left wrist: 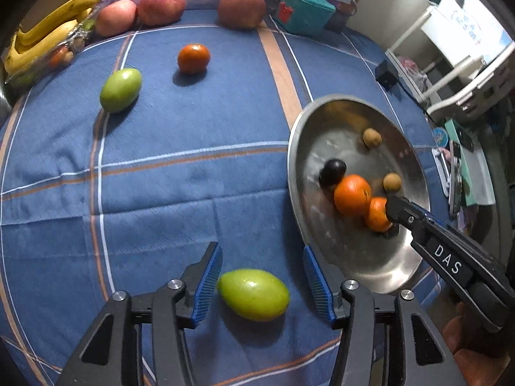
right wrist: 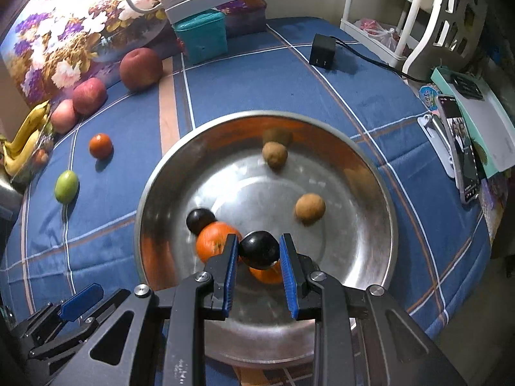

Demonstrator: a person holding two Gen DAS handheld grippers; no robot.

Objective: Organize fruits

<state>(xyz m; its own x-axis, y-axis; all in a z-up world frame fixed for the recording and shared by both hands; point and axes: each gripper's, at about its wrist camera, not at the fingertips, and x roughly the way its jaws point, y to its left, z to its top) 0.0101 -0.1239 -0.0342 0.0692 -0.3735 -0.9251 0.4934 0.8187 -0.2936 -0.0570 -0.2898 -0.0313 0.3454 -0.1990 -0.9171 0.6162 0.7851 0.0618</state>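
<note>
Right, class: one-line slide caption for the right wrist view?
Right claw grips a dark plum over the steel bowl of fruit.

We are in a home, in a lived-in room. The desk is spread with a blue plaid cloth (left wrist: 161, 167), and a flower painting (right wrist: 74, 32) leans at its far edge. A phone (right wrist: 460, 157) lies at the edge beside a black charger (right wrist: 323, 50) with its cord, and a teal pouch (right wrist: 202, 37) sits under a small lamp. White plastic shelving (right wrist: 379, 9) and a white chair (right wrist: 450, 25) stand just beyond. Bananas (left wrist: 45, 35) and apples (left wrist: 162, 6) sit loose, as on a household table
</note>
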